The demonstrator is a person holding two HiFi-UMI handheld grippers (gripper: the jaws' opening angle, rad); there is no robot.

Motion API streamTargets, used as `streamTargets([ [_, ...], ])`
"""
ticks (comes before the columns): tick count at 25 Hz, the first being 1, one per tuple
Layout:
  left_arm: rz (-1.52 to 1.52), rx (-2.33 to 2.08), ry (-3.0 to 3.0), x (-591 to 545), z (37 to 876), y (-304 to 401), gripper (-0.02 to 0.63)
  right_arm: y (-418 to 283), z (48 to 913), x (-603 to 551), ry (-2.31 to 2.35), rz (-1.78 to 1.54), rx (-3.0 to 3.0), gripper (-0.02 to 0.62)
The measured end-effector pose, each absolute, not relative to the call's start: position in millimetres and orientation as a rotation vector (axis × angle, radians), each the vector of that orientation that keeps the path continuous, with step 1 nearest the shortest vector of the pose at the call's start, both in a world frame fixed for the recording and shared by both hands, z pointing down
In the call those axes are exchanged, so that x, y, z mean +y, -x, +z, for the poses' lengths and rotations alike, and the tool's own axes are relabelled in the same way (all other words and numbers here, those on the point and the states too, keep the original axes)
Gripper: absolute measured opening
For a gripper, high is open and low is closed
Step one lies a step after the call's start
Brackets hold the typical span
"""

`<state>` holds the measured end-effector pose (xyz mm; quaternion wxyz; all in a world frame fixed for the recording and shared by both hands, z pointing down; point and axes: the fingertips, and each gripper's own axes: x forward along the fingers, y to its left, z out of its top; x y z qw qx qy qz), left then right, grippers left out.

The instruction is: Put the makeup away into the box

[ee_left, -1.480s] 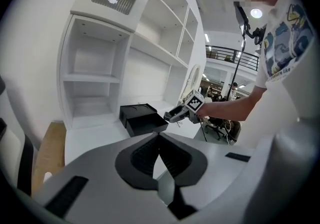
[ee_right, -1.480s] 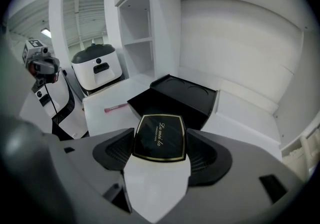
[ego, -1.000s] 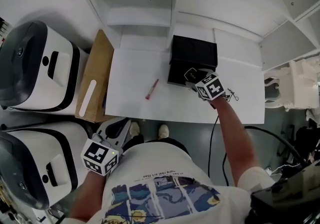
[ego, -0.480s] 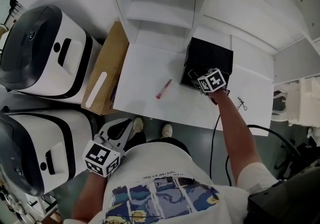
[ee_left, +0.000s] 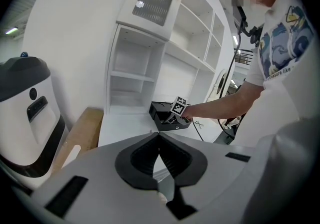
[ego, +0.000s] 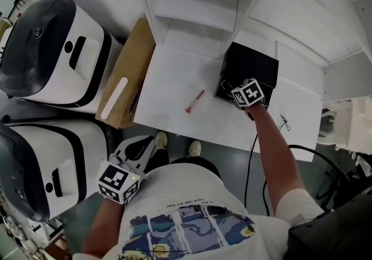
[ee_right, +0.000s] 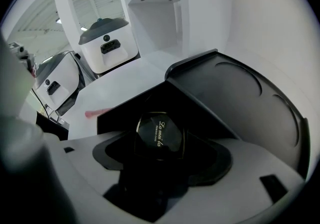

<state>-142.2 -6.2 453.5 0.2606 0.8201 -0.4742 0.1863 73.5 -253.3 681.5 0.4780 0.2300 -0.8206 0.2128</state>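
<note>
I count one black box [ego: 253, 67], one pink makeup stick [ego: 195, 102], one black compact [ee_right: 159, 135], one white table [ego: 174, 75], one cardboard sheet [ego: 125, 81], two white machines [ego: 55, 49], and two grippers: left gripper [ego: 142, 147], right gripper [ego: 229, 91].

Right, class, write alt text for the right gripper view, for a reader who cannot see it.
The right gripper holds a black compact with gold lettering between its jaws, at the open black box. Behind, a pink stick lies on the white table, with two white machines beyond.
</note>
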Motion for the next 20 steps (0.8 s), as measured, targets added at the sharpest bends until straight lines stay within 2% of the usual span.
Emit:
streamTargets([
  [10,0.525,-1.242,-2.249,-11.5,452.0,134.0,0.014,-74.7,670.7,-249.3,-0.562,0.654,-2.083,0.337],
  [20,0.531,-1.157,-2.321,-11.7,448.1,111.8,0.014,-105.0,607.3,-230.0,-0.760,0.603,-2.198,0.336],
])
